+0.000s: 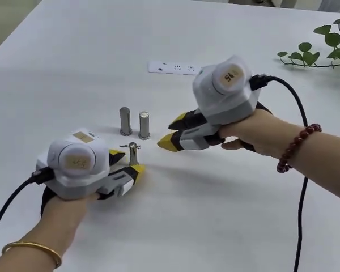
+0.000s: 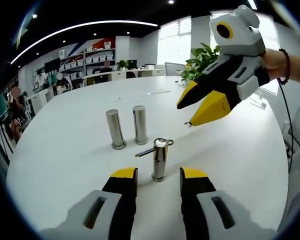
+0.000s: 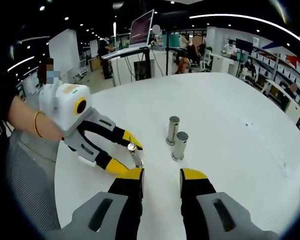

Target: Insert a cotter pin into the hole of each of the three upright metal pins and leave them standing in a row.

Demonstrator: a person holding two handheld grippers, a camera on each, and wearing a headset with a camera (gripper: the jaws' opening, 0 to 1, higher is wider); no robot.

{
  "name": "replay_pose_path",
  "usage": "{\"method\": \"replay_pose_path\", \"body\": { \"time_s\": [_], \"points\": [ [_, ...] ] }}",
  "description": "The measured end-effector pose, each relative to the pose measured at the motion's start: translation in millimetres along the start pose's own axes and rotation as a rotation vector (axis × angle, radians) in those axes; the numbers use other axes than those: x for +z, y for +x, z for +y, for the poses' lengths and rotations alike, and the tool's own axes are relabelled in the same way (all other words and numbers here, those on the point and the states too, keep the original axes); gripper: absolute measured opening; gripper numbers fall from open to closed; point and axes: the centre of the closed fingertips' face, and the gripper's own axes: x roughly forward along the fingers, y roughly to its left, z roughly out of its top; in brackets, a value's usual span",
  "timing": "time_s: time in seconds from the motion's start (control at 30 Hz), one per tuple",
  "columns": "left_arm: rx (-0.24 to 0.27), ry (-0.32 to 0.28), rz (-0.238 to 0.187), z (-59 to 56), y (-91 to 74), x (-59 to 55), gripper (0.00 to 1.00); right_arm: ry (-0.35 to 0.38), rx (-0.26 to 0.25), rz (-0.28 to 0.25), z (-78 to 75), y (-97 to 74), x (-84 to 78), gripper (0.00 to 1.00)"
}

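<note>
Steel near pin [image 1: 134, 154] is standing just ahead of my left gripper [image 1: 128, 162], between its jaws. They are gaping wide and not clamping it.

Is it carrying its cotter?

It is. A cotter [image 1: 127, 146] is sitting crosswise through the hole near its top, so I am counting that pin as done.

And your other hand?

My right gripper [image 1: 169, 133] is hovering just beyond, jaws parted. Nothing is lying between them in its own view.

So where are you getting to?

Farther back, the far pins [image 1: 125, 121] are standing upright side by side, apparently waiting for cotters. I am judging one of three finished. The next move is calling for a fresh cotter pinched in the right jaws. The left should be steadying a far pin while I am lining the cotter up with its small hole.
</note>
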Motion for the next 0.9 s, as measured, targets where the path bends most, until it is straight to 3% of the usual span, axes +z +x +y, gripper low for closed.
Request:
{"method": "replay_pose_path", "body": {
  "time_s": [0.13, 0.23, 0.47, 0.57, 0.9],
  "points": [
    [0.010, -0.074, -0.026, 5.9, -5.0, 6.6, 0.45, 0.032, -0.012, -0.046, -3.8, 6.0, 9.8, 0.25],
    [0.020, -0.076, -0.040, 9.1, -11.1, 11.1, 0.49, 0.051, -0.009, -0.056, -4.0, 11.6, 12.3, 0.26],
    [0.030, -0.105, -0.083, 8.9, -25.9, 21.2, 0.59, 0.113, -0.059, -0.122, -12.6, 25.1, 22.5, 0.27],
    [0.027, -0.127, -0.098, 6.9, -29.5, 25.6, 0.61, 0.120, -0.076, -0.125, -17.6, 30.1, 22.8, 0.27],
    [0.026, -0.075, -0.112, 1.5, -40.9, 36.2, 0.72, 0.192, -0.101, -0.182, -31.3, 55.4, 18.6, 0.23]
  ]
}}
